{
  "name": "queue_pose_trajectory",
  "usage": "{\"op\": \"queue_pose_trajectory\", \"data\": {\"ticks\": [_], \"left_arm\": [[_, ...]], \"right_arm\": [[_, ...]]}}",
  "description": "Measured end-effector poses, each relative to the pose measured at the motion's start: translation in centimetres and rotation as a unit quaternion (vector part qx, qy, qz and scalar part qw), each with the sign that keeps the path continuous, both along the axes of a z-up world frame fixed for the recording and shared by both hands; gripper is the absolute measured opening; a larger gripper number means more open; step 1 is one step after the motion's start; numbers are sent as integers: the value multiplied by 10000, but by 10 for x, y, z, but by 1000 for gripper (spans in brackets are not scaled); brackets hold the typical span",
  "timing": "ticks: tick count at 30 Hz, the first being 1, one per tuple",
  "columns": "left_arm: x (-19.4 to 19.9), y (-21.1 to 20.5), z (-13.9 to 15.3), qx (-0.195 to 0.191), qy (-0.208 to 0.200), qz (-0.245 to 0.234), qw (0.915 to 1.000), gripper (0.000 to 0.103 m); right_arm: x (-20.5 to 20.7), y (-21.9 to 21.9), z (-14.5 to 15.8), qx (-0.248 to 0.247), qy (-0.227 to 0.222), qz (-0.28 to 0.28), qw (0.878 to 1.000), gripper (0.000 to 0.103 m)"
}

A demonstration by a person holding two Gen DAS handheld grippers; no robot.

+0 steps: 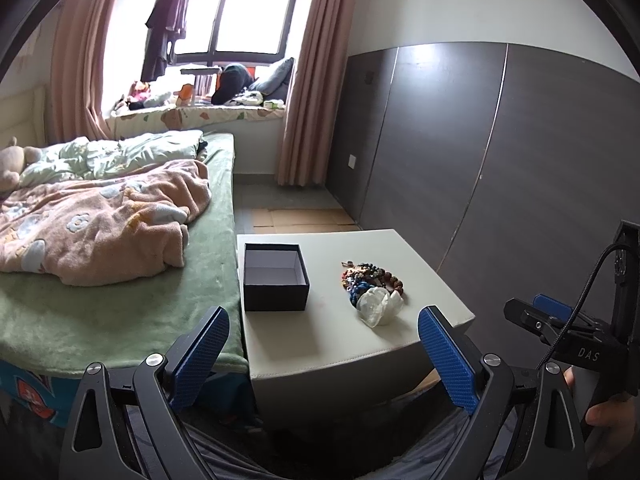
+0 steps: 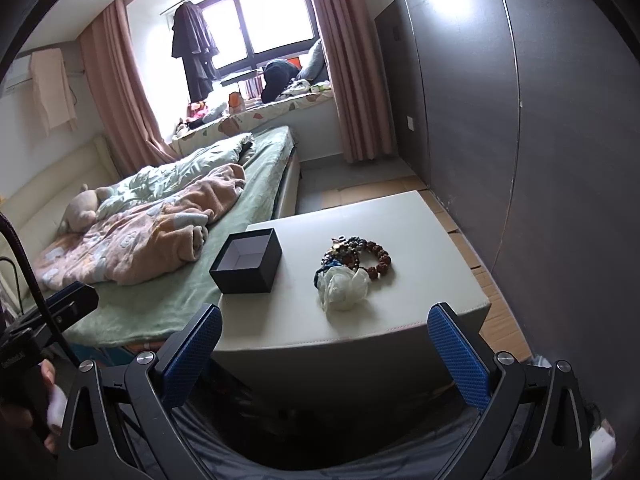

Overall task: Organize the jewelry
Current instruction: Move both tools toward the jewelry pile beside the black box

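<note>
Two handheld claws hover short of a low white counter point(image 1: 352, 344) beside a bed, each spread wide with nothing between its blue-padded fingers. The left claw point(image 1: 324, 336) frames the counter's near edge in its own view, one blue pad point(image 1: 448, 364) standing just off the counter's near right corner; the right claw point(image 2: 324, 344) sits likewise before the counter, and it also shows at the right edge of the left view, a hand point(image 1: 608, 412) wrapped around its dark handle. Another hand point(image 2: 24, 412) grips the left tool at the lower left of the right view. On the counter, toward its left side, stands a small dark box point(image 1: 276, 278) with its lid off and a pale, bare interior. Well apart from it, toward the right, lies a heap of jewelry point(image 1: 370, 278): beaded bracelets in brown, blue and mixed colours tangled together, with a pale translucent piece point(image 1: 378, 306), its nature hard to tell, resting against the heap's near side. Neither claw touches the box or the heap. Left of the counter runs the bed point(image 1: 120, 312), covered in a green sheet with a rumpled pink blanket point(image 1: 96, 220) and a plush toy point(image 1: 12, 164) near its head. Dark panels point(image 1: 500, 152) line the wall to the right. Farthest off, pink curtains point(image 1: 308, 80) flank a bright window point(image 1: 236, 16) with dark clothing hung on a rail before it, above a cluttered window seat.
</note>
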State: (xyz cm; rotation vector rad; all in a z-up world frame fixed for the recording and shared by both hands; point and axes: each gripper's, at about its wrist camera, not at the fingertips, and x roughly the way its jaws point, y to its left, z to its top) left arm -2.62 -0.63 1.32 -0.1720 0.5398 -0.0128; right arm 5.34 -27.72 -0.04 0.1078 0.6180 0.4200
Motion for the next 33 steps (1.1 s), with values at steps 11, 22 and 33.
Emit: {"op": "queue_pose_trajectory", "data": {"ticks": [11, 22, 33], "left_arm": [[-8, 0, 5, 137, -94, 48, 9999, 96], [-14, -1, 5, 225, -140, 112, 9996, 96], [-19, -2, 5, 291, -143, 158, 9993, 96]], "right_arm": [[-6, -1, 0, -95, -37, -89, 9999, 103], [-8, -3, 1, -130, -52, -177, 9997, 103], [-11, -3, 2, -204, -91, -208, 9995, 103]]}}
